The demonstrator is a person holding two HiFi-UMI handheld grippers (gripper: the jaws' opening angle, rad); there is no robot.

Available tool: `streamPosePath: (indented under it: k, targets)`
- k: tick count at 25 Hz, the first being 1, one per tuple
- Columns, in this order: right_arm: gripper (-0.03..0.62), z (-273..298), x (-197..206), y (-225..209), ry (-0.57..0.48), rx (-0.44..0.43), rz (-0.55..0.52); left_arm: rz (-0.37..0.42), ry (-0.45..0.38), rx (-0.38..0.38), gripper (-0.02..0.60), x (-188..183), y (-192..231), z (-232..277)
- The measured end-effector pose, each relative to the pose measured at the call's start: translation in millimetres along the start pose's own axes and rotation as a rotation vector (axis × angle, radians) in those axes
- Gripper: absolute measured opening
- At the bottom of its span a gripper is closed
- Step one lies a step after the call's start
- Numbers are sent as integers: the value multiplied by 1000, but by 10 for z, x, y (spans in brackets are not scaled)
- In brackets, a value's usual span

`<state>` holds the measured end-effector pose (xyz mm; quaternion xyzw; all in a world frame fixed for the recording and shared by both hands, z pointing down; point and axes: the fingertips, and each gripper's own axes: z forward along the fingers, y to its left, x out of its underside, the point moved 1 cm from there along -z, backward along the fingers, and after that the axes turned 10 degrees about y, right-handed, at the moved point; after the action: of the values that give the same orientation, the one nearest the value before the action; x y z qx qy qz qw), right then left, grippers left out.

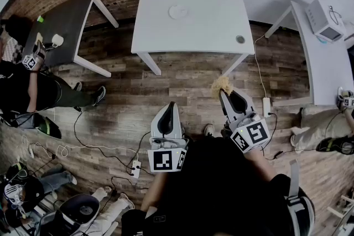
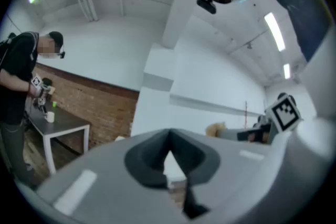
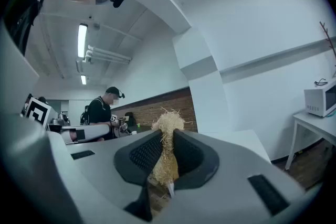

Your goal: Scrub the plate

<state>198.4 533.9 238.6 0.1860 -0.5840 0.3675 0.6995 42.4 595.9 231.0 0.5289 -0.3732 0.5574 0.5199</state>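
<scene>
Dark clothes (image 1: 221,185) on the person fill the bottom of the head view. Just past them are the two tongs, over the wooden floor (image 1: 127,96). The left gripper (image 1: 171,108) has its jaws pressed together with nothing between them (only a small gap shows lower down, behind the tips). The right gripper (image 1: 223,94) is pinching a straw-coloured scrubber (image 1: 222,84), and a fluffy tuft sticks out past the tips.

Farther on stands a white table (image 1: 210,30). The plate (image 1: 178,11) lies on it, toward the far side. It is white and round, and well apart from both grippers. A small grey round thing (image 1: 240,39) sits near the table's right corner. Off to the left is a dark table (image 1: 69,19) with another person (image 1: 22,91) beside it. Off to the right, a microwave (image 1: 325,20) sits on a second white table (image 1: 318,63).
</scene>
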Motion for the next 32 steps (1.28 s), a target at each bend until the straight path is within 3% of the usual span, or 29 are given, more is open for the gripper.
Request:
streamPosePath:
  k: [20, 32]
  targets:
    - [57, -149, -18, -184, -12, -14, -22, -2, 14, -3, 2, 48, -256, 107]
    - [57, -282, 117, -585, -6, -72, 25, 10, 34, -66, 2, 155, -582, 226]
